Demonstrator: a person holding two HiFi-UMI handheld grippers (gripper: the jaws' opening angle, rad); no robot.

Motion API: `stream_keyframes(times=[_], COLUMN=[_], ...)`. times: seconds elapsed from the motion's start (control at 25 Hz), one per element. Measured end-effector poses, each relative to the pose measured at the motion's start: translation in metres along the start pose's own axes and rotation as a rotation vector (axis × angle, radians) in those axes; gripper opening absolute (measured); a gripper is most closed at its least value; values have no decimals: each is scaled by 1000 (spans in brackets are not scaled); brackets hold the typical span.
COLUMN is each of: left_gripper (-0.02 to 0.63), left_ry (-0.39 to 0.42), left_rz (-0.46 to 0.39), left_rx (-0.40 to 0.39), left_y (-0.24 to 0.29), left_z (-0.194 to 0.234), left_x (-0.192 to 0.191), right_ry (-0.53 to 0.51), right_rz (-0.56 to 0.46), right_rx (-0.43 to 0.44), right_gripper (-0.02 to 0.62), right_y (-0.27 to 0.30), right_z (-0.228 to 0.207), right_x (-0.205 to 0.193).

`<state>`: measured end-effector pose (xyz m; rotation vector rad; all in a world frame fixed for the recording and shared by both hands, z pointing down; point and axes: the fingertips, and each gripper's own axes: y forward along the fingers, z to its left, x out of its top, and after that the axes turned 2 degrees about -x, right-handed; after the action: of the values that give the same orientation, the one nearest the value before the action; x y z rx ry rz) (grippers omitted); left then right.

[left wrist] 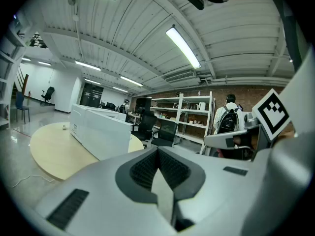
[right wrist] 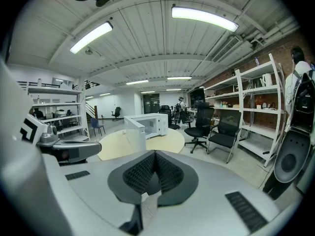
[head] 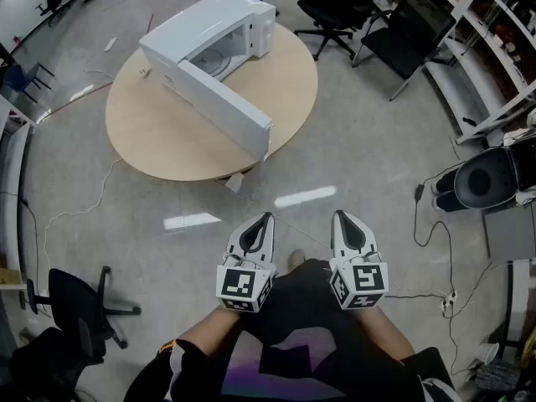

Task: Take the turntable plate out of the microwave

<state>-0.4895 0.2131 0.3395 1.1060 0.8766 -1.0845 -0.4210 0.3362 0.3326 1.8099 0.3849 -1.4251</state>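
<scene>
White microwave (head: pixel 219 36) is standing open, baring turntable plate (head: pixel 209 59) for reach; left gripper (head: pixel 265 218) and right gripper (head: pixel 342 216) are hanging far off, jaws clenched empty.

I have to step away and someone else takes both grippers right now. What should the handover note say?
Left gripper: jaws together, nothing between them.
Right gripper: jaws together, nothing between them.
Both are held low in front of the person, well short of the round table.
The microwave sits on that table with its door swung open toward the person.
The turntable plate lies inside the cavity.
Done: the door is open.
Left: walk up to the table, open a gripper, reach in, grip the plate by its edge and lift it out.
</scene>
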Motion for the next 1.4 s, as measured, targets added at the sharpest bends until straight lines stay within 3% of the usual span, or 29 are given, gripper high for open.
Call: stream_keyframes(times=[0.24,0.6,1.04,1.4], left_gripper=[46,46,46,46], left_ry=[29,81,122,130], left_rz=[-4,5,65,91], left_rx=[6,18,58,53], left_y=[23,93,241,331], left_z=[16,4,-40,-84], left_x=[-1,11,33,36], right_ry=[7,22,21,-10], right_rz=[-8,-4,-16,-48], right_rx=[-26,38,119,120], right_gripper=[17,16,17,17], right_y=[30,81,156,177], right_z=[-17,-65,-191,-282], right_x=[-4,2,33,41])
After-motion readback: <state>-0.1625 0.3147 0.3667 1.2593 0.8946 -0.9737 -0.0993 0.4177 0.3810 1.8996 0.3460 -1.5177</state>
